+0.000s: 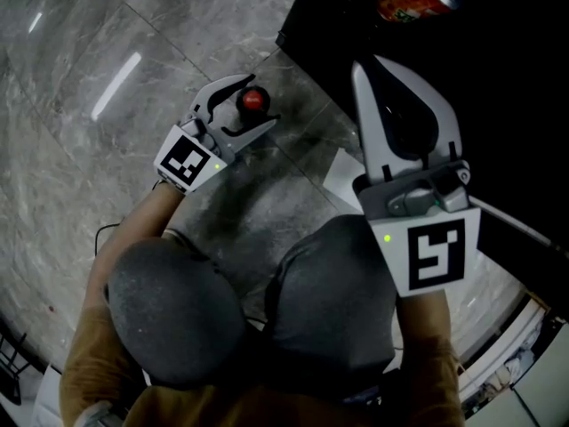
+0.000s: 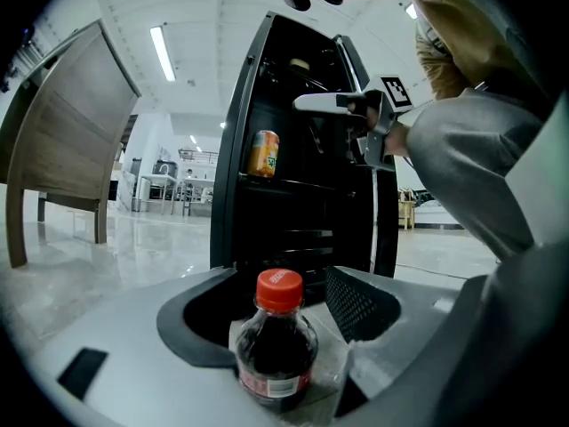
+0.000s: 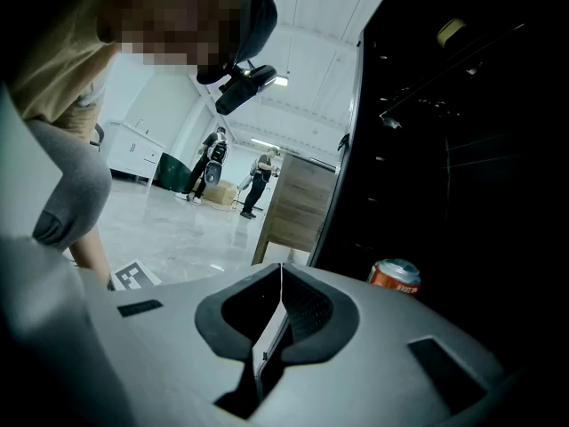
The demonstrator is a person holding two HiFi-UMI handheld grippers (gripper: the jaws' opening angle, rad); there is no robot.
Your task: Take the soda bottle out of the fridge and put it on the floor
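Person: ochre-tan sleeves (image 1: 93, 363); grey trousers (image 1: 178, 314); black head-mounted camera (image 3: 244, 89). Left hand-held gripper (image 1: 258, 103): pale grey moulded shell; two curved jaws lined in black, one inner face a fine mesh-textured pad (image 2: 356, 302); white marker cube (image 1: 188, 160) at the rear bearing black square markings; small green light (image 1: 218, 165) beside the cube. Right hand-held gripper (image 1: 366, 68): same pale grey shell; long tapered jaws with black lining; dark grey mechanism block (image 1: 418, 194) at their base; second marker cube (image 1: 428, 256), white with black square markings; second green light (image 1: 387, 237) at its upper corner.
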